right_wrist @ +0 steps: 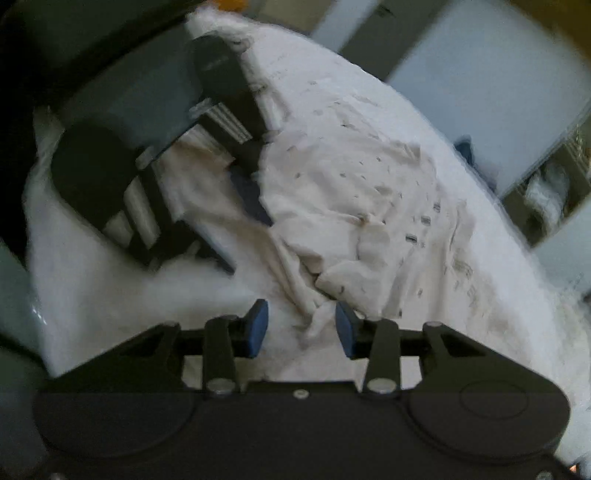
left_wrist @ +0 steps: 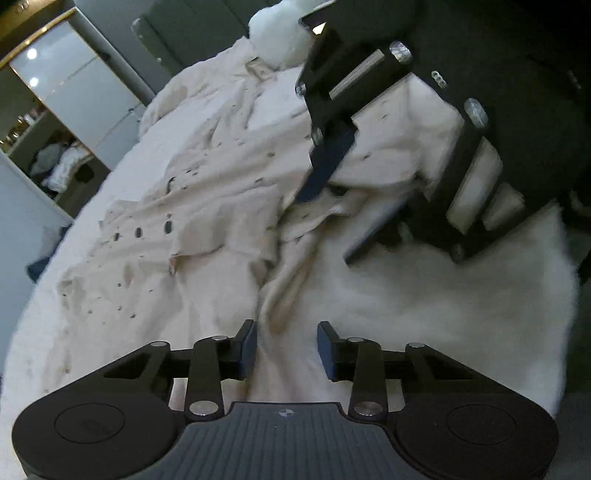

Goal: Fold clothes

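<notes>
A cream garment (left_wrist: 207, 184) with small dark marks lies crumpled on a white fluffy bed cover (left_wrist: 424, 314). My left gripper (left_wrist: 286, 347) is low over the garment's near edge. Its blue pads stand apart, a ridge of fabric runs between them, and neither pad presses on it. My right gripper (left_wrist: 328, 227) comes in from the upper right, jaws apart over the cloth. In the right wrist view the right gripper (right_wrist: 301, 328) is open around a bunched corner of the garment (right_wrist: 351, 177). The left gripper (right_wrist: 247, 245) shows at the upper left, blurred.
A glossy wardrobe (left_wrist: 74, 85) and an open shelf with clothes (left_wrist: 62, 162) stand beyond the bed's left side. A white fluffy pillow (left_wrist: 277, 33) lies at the far end before a dark headboard (left_wrist: 192, 29). A blue item (right_wrist: 463, 149) sits by the bed's far edge.
</notes>
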### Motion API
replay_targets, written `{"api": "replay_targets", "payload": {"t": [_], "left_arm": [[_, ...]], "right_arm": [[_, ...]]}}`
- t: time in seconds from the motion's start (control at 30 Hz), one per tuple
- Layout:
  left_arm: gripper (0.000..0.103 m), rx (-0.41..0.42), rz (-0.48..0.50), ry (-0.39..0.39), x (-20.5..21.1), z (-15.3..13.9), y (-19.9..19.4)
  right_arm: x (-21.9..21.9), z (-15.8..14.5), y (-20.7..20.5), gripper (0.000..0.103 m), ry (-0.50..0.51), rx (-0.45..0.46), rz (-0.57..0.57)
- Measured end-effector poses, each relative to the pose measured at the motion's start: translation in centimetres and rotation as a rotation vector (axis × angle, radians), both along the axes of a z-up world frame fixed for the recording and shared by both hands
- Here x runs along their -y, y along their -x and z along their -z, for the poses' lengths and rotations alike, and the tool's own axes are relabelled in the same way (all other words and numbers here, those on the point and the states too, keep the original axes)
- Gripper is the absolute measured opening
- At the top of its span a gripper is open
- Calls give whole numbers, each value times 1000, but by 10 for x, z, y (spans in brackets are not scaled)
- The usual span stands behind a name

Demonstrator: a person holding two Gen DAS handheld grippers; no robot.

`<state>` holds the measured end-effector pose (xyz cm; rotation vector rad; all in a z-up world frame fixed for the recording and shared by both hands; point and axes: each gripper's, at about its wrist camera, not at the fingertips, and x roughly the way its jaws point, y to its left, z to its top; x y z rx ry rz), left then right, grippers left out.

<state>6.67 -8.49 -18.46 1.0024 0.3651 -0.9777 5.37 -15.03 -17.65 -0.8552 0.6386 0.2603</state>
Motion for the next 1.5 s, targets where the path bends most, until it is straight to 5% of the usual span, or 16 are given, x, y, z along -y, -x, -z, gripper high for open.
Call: {"api": "replay_targets", "payload": {"t": [0.03,0.13,0.37,0.5,0.6,0.7,0.73,0.8,0.9,1.07,1.23,1.3,1.4,1.43,1.47,1.5], "left_arm": [[1,15,-8,-3,1,0,-2],[1,-23,5,46,-6,-7,-7],[0,-270,180,126,-39,-39,6],[1,-413,240,-11,-32,-23,20],[2,-394,259,-52,-32,-20,25],[32,-527,264,59,-44,-44,11],[60,-583,250,135,-54,-55,2],[68,-654,152,280,-79,-77,-24],[69,-639,14,374,-106,-88,-51],[69,-839,-461,662,-159,-82,-136],[68,-1053,-609,658,-147,-41,-170],[64,-1059,-606,606,-134,-33,-169],[28,-1065,-590,485,-113,-22,-158],[16,-1057,-583,471,-112,-24,-155],[9,-1050,-574,464,-113,-25,-152],[4,-1049,-565,474,-118,-27,-148]], "right_arm": [[-8,11,-1,31,63,32,-19],[-13,21,-7,1,119,40,-41],[-17,-9,47,0,82,-90,-215],[-24,-13,72,0,53,-143,-238],[-26,-21,82,4,19,-174,-226],[-20,-38,89,17,-42,-176,-191],[-14,-48,90,33,-72,-156,-171],[-1,-58,92,47,-109,-129,-136],[31,-78,83,50,-233,-76,-4],[45,-80,68,60,-337,-48,45],[66,-63,-12,65,-552,-69,149],[77,-59,-38,64,-615,-103,186],[76,-53,-67,56,-622,-132,201],[74,-46,-81,36,-608,-192,207],[75,-42,-82,4,-609,-215,215],[75,-37,-84,3,-603,-260,231]]}}
